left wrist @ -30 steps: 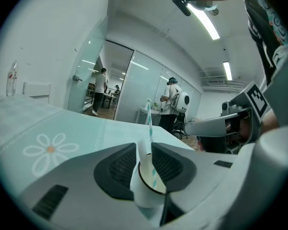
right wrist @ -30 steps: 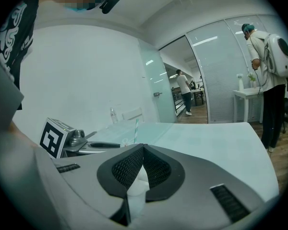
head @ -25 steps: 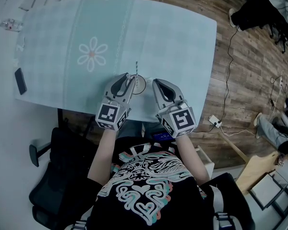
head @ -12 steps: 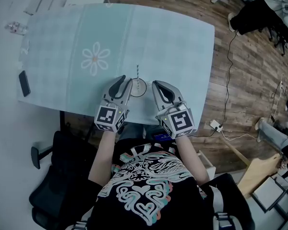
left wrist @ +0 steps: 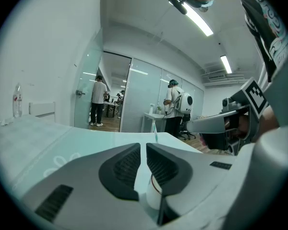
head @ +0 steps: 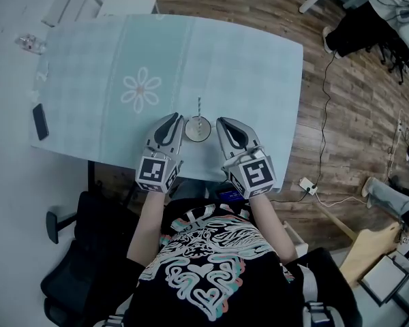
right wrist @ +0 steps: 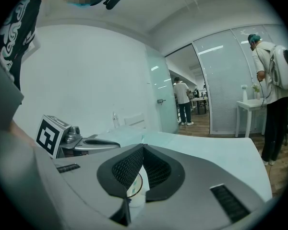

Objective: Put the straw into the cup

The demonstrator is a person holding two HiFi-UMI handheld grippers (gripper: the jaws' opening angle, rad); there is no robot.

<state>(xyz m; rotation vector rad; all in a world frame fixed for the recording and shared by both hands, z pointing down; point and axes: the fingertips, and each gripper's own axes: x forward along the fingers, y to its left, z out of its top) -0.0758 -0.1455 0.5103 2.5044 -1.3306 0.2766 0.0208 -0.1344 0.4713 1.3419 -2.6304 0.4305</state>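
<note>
The straw (head: 198, 106) is seen standing in the cup (head: 198, 129). Beside it, the left gripper (head: 175, 119) is held barely parted and empty, and the right gripper (head: 223, 123) is closed on nothing.

Beyond the cup (head: 198, 129) the table (head: 245, 67) lies open; phone (head: 40, 121) far left.

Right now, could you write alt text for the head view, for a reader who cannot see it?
A white cup with a straw standing in it sits near the front edge of a pale green table, flanked by the left gripper and right gripper, both holding nothing. A phone lies at the table's left edge.
</note>
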